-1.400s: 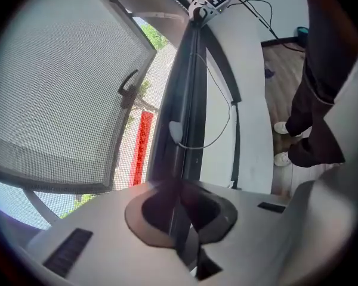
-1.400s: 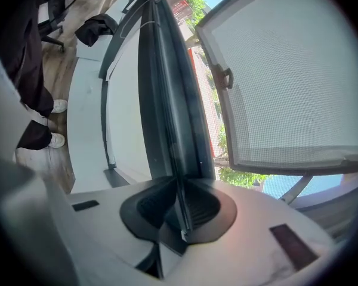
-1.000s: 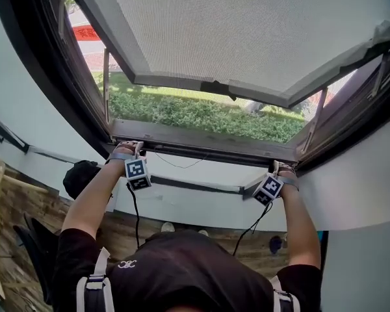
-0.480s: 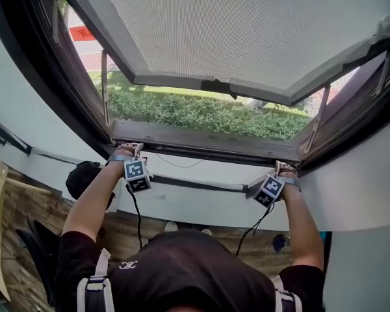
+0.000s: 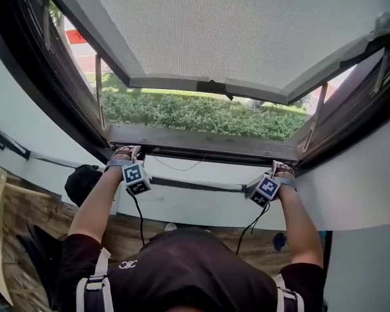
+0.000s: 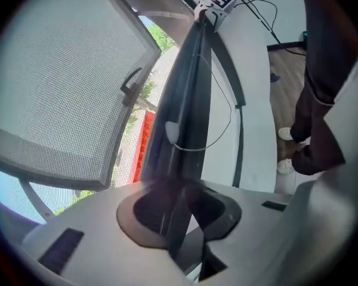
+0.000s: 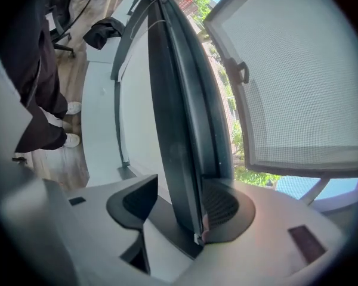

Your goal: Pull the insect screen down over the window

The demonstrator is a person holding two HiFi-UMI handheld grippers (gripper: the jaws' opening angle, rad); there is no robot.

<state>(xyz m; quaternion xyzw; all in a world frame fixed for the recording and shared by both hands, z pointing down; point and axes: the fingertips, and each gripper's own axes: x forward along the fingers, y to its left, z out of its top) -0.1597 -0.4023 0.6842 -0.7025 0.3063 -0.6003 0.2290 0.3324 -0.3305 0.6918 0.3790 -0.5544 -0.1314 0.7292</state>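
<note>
Left gripper [image 6: 178,216] and right gripper [image 7: 182,210] straddle the long dark metal bar [image 5: 201,152] near its left and right ends — likely for a level pull. Both jaws are closing: the left pinches the bar, the right has one pad clear.

No words or numbers can be read anywhere. The marker cube [image 5: 136,177] at the head view's left and the other cube [image 5: 266,190] at its right bear black-and-white square patterns, not letters. A small white logo [image 5: 126,264] on the dark shirt [image 5: 182,265] is too small to read. The red strip [image 5: 76,37] outside shows no legible print.
</note>
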